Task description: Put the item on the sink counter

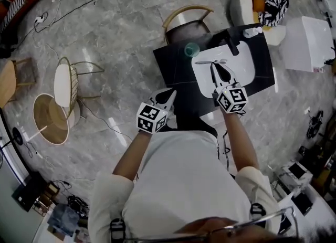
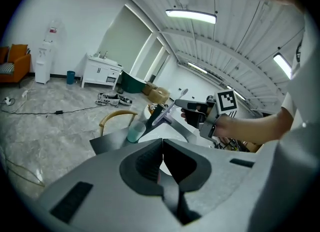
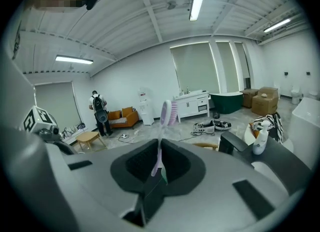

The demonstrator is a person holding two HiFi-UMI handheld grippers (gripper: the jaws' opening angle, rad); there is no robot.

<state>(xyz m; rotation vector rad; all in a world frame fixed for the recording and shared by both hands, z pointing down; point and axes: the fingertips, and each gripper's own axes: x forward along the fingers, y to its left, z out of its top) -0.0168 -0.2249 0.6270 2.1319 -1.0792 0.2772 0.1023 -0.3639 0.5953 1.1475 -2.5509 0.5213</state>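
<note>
1. Gripping a lilac toothbrush [image 3: 168, 111] by its handle, your right tool [image 3: 160, 143] has its jaws closed down on it, with only the handle's thickness between them. The bristle head stands clear of the jaw tips.
2. Your left tool [image 2: 163, 141] holds nothing, and its jaws are brought together. In the head view it sits by the near left edge of the bench [image 1: 173, 69].
3. The toothbrush is not on the bench. Your right tool carries it in the air over the white basin [image 1: 244, 66], which is set into the right part of the bench. Seen from above, the toothbrush lies crosswise to the jaws.
4. A green cup [image 1: 191, 49] stands on the bench toward its far left corner, just beside the basin's left rim and near the toothbrush.
5. A black faucet [image 1: 231, 43] rises at the far edge of the bench behind the basin. A white bottle [image 1: 252, 31] stands at the far right corner.
6. Just past the far edge, a chair [image 1: 187, 12] with a curved wooden back stands on the floor.
</note>
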